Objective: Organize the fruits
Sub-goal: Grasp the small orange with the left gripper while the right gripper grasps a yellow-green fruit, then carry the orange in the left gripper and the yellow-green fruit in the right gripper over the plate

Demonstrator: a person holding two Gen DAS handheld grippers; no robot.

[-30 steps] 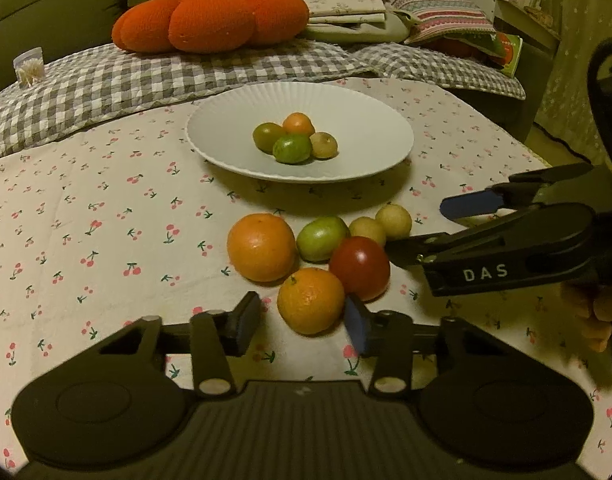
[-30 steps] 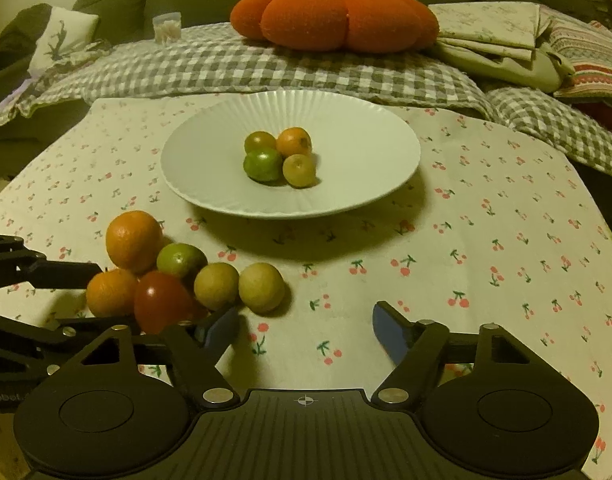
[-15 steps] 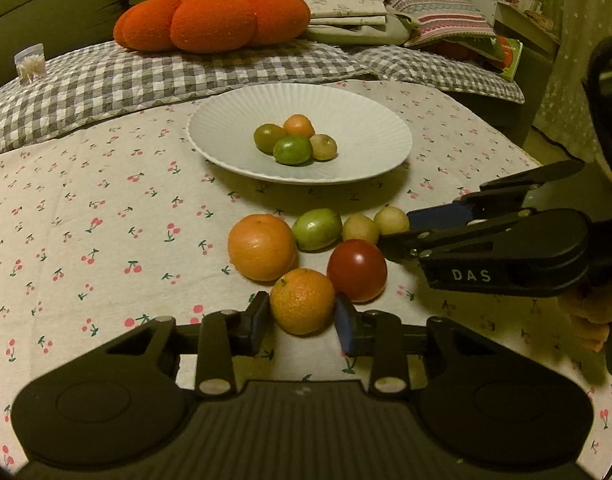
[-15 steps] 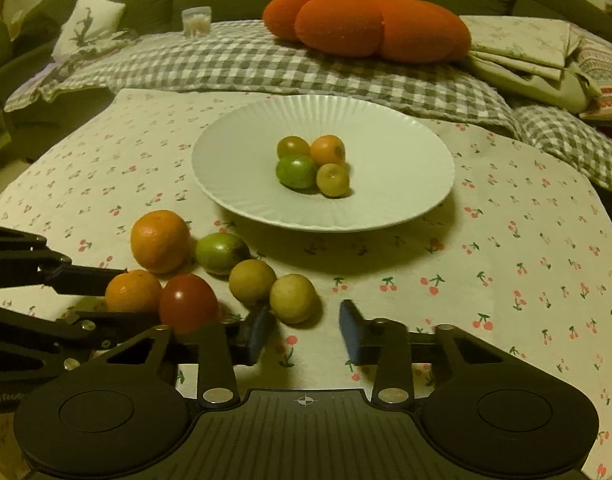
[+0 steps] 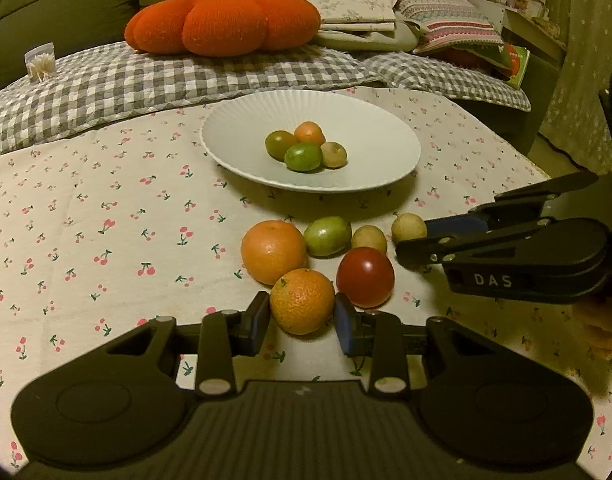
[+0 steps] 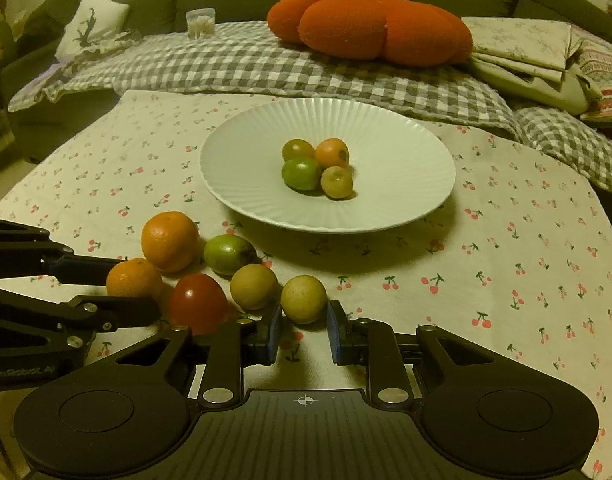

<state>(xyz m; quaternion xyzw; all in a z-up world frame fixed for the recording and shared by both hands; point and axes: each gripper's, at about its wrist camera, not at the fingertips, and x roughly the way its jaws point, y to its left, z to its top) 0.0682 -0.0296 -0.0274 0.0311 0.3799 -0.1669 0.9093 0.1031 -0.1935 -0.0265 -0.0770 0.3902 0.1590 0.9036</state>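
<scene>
On the cherry-print tablecloth (image 5: 106, 216), short of the white plate (image 5: 234, 128), we find six loose fruits in a cluster; four small fruits already lie on the plate. We note the left gripper (image 5: 302, 318) straddling the small orange (image 5: 302, 300), the nearest fruit of the cluster. Its fingers stand spread to either side, very close to the skin; we cannot tell whether the pads already touch. We judge the grasp not yet made. The right gripper (image 6: 304, 330) likewise stands parted around the yellow fruit (image 6: 304, 298) at the right end of the cluster, with visible gaps on both sides.

We judge the step in hand to be closing on both fruits for transfer to the plate. To do it well, we recommend pushing each gripper slightly further forward so the pads meet the fruit at its widest part, then closing gently, since round fruit may squirt out. The red tomato (image 5: 365, 276) sits just beside the small orange, and the large orange (image 5: 273, 251) touches it behind; a straight upward lift should avoid rolling them.
</scene>
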